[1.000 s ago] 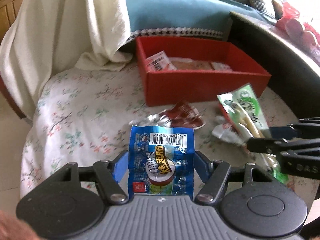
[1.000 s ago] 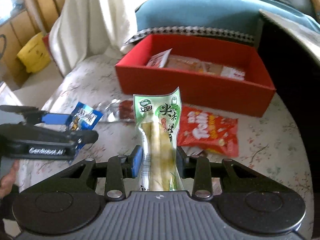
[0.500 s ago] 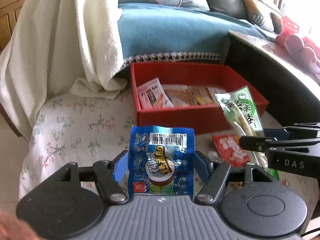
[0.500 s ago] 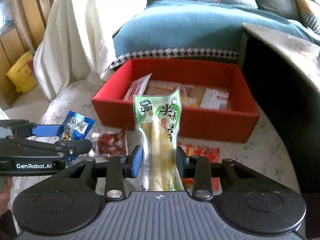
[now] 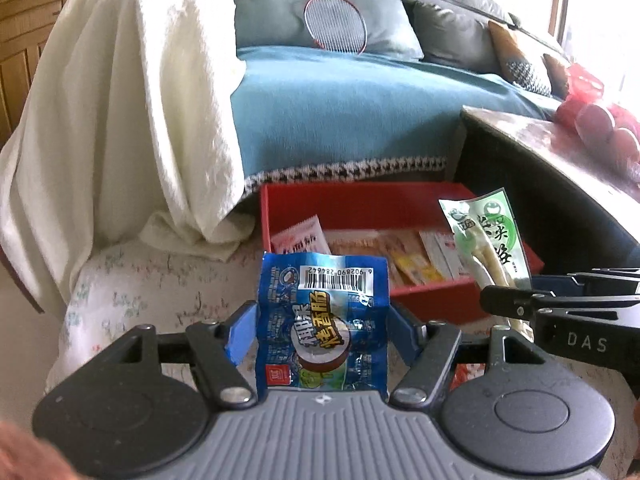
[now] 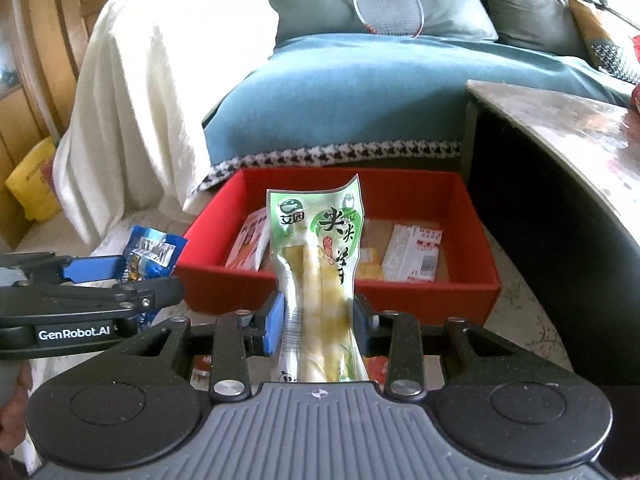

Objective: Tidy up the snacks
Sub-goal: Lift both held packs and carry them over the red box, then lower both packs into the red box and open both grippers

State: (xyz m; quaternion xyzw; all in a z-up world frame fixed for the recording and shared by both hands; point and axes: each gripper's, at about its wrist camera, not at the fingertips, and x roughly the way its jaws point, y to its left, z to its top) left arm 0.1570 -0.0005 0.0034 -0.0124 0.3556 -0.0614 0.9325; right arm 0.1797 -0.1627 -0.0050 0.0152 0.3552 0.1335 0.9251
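two hand-held grippers each carry a snack above the floral-covered surface [image 5: 120, 292], in front of the red box [image 6: 472, 288]. left hand-held gripper [image 5: 322, 328] is clenched on a blue snack packet [image 5: 324, 320]; right hand-held gripper [image 6: 318, 320] is clenched on a green bamboo shoot packet [image 6: 320, 264]. several packets lie inside the red box, beside a dark desk [image 6: 560, 120].

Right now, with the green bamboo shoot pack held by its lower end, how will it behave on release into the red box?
The green bamboo shoot pack stands upright above the right tongs, so it is probably fairly stiff. Its film looks glossy, likely slippery. Released over the red box, it would probably topple flat rather than roll.
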